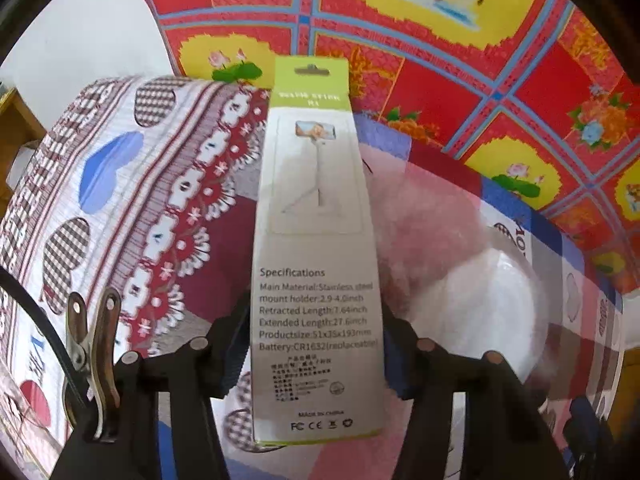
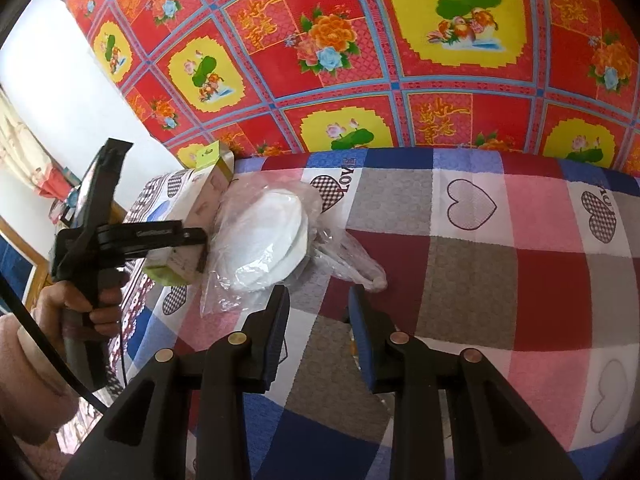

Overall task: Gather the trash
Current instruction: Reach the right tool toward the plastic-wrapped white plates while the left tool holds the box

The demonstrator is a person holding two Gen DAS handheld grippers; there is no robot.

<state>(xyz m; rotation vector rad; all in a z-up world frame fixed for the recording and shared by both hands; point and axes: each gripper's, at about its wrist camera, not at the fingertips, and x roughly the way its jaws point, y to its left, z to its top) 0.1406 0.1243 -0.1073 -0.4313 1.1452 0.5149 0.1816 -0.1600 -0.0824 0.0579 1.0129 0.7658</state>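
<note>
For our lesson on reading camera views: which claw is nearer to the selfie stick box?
Left. The left claw is closed around the selfie stick box, gripping its lower part. The right claw hovers apart from it, beyond the bagged white plates.

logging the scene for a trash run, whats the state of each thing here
selfie stick box: held between the left gripper's jaws, lifted off the bed
left gripper: shut on the box
right gripper: jaws apart, nothing visibly held
clear plastic bag: crumpled on the bedsheet, white plates inside
white plates: stacked, tilted in the bag
</note>
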